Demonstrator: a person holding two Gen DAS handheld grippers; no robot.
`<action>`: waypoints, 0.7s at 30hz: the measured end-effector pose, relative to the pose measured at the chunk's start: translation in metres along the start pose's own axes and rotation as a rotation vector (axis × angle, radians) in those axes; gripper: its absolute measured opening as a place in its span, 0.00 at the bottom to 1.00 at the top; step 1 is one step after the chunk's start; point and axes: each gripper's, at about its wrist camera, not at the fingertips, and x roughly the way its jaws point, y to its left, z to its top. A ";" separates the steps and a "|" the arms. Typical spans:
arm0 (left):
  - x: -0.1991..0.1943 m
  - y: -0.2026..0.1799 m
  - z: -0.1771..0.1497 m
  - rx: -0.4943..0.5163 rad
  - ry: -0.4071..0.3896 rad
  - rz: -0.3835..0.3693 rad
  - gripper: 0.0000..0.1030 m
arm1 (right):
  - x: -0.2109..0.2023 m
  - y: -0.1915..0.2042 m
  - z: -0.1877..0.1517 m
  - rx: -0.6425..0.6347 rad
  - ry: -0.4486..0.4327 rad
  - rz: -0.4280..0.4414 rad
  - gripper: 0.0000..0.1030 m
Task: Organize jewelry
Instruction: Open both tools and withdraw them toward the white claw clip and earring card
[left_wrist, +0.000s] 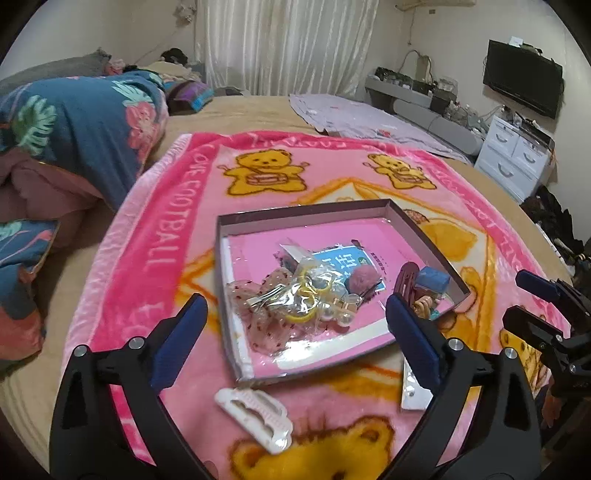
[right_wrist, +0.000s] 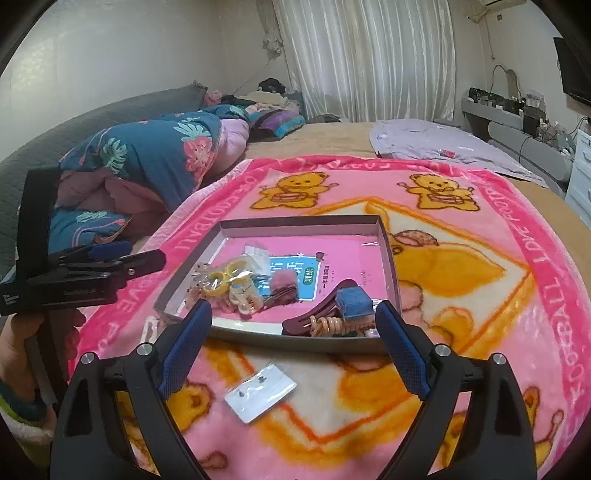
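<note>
Through my left wrist camera, my left gripper (left_wrist: 295, 328) hangs over the near edge of the shallow box (left_wrist: 295, 216), its fingers spread wide with nothing between them. The box sits on the pink bear blanket (left_wrist: 147, 236) and holds a heap of jewelry: a clear bag of yellow rings and pearls (left_wrist: 314, 295), a pink pompom clip (left_wrist: 360, 278), a maroon hair clip (left_wrist: 406, 280) and a blue block (left_wrist: 432, 280) in its right corner. Outside the box, just in front of its near wall, a white hair clip (left_wrist: 255, 415) lies on the blanket. A small earring card (left_wrist: 413, 391) lies partly hidden behind my right-hand finger. My right gripper (left_wrist: 535, 306) shows at the right edge, beside the box.

Through my right wrist camera, my right gripper (right_wrist: 293, 350) is also wide apart and empty, poised above the blanket just short of the box (right_wrist: 295, 221). The earring card (right_wrist: 260, 393) lies on the blanket between my fingers, apart from the box. My left gripper (right_wrist: 147, 258) reaches in from the left, near the box's left wall.
</note>
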 end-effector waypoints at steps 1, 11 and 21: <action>-0.003 0.001 -0.001 -0.003 -0.005 0.002 0.91 | -0.003 0.000 -0.001 0.000 -0.003 0.000 0.87; -0.035 0.002 -0.022 -0.010 -0.027 0.022 0.91 | -0.020 0.005 -0.014 -0.009 0.004 0.001 0.87; -0.041 0.008 -0.049 -0.005 0.003 0.062 0.91 | -0.022 0.015 -0.026 -0.036 0.026 0.003 0.87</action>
